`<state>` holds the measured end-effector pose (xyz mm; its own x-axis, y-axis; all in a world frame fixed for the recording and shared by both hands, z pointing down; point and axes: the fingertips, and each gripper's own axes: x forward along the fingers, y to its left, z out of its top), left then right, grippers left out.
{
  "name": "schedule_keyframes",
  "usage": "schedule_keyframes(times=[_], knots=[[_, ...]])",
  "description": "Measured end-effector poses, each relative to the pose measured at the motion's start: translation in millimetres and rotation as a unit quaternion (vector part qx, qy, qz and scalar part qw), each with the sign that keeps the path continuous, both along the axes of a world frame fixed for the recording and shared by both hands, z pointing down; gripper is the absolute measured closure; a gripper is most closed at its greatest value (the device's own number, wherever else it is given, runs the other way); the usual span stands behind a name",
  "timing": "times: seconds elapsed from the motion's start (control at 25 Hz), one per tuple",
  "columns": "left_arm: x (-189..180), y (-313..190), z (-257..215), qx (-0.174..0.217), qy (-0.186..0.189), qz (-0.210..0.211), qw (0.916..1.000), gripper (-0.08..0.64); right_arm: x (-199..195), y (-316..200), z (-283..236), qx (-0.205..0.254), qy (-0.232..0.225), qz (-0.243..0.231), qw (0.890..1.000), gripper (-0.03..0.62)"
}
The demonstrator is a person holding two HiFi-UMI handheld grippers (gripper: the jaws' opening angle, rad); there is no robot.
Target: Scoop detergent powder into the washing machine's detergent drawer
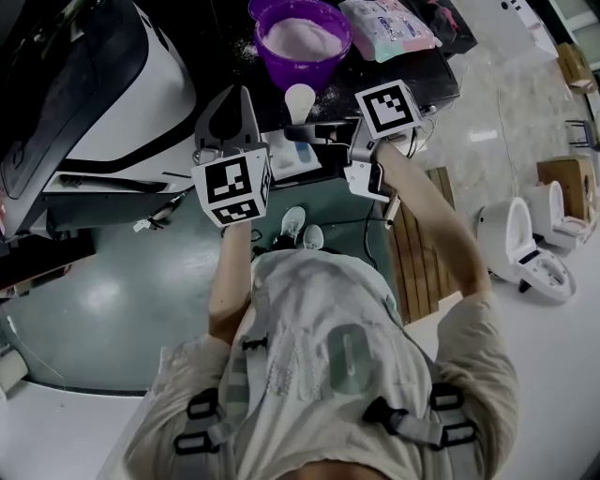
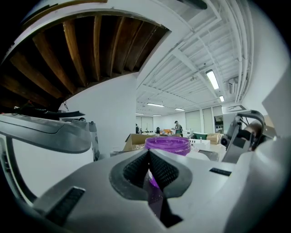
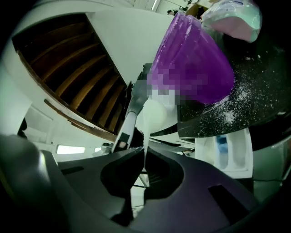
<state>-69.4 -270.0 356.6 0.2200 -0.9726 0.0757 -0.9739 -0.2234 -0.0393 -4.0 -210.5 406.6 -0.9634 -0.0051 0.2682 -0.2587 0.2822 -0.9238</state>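
A purple bowl (image 1: 302,42) (image 2: 167,144) (image 3: 191,59) of white powder stands on a black counter (image 1: 412,80) that is dusted with spilled powder. In front of the bowl, my right gripper (image 1: 325,133) (image 3: 144,152) is shut on the thin handle of a white scoop (image 1: 300,98) (image 3: 155,113). Below the counter edge, the white detergent drawer (image 1: 286,161) (image 3: 227,152) stands pulled out, with a blue insert. To the drawer's left, my left gripper (image 1: 236,96) (image 2: 148,154) is shut with nothing in it and points toward the bowl.
The white washing machine (image 1: 103,103) fills the left side. A pink-and-white detergent bag (image 1: 389,28) (image 3: 234,16) lies right of the bowl. On the floor to the right are wooden slats (image 1: 417,253), white toilets (image 1: 525,248) and cardboard boxes (image 1: 567,173).
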Motion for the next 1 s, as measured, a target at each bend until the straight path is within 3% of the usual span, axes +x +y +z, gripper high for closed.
schedule_keyframes(times=[0.24, 0.44, 0.6, 0.8, 0.92, 1.0], knots=[[-8.2, 2.6, 12.4, -0.012, 0.004, -0.009, 0.9999, 0.541, -9.1, 17.8, 36.2, 0.021, 0.06, -0.043, 0.997, 0.586], [-18.8, 3.4, 21.4, -0.021, 0.007, -0.02, 0.9995, 0.541, -5.1, 21.2, 69.8, 0.076, 0.147, -0.083, 0.983, 0.586], [-27.4, 4.6, 31.3, -0.031, 0.012, -0.03, 0.999, 0.54, 0.7, 24.2, 91.7, 0.13, 0.227, -0.124, 0.957, 0.586], [-36.0, 2.6, 39.3, -0.035, 0.016, -0.041, 0.9984, 0.54, 6.0, 20.8, 113.8, 0.174, 0.282, -0.151, 0.932, 0.586], [-41.9, 3.3, 44.0, -0.037, 0.02, -0.049, 0.9979, 0.54, 10.6, 16.9, 120.9, 0.22, 0.325, -0.172, 0.903, 0.586], [-45.1, 5.7, 48.2, -0.041, 0.024, -0.056, 0.9973, 0.54, 15.3, 15.7, 126.5, 0.262, 0.362, -0.194, 0.873, 0.586]])
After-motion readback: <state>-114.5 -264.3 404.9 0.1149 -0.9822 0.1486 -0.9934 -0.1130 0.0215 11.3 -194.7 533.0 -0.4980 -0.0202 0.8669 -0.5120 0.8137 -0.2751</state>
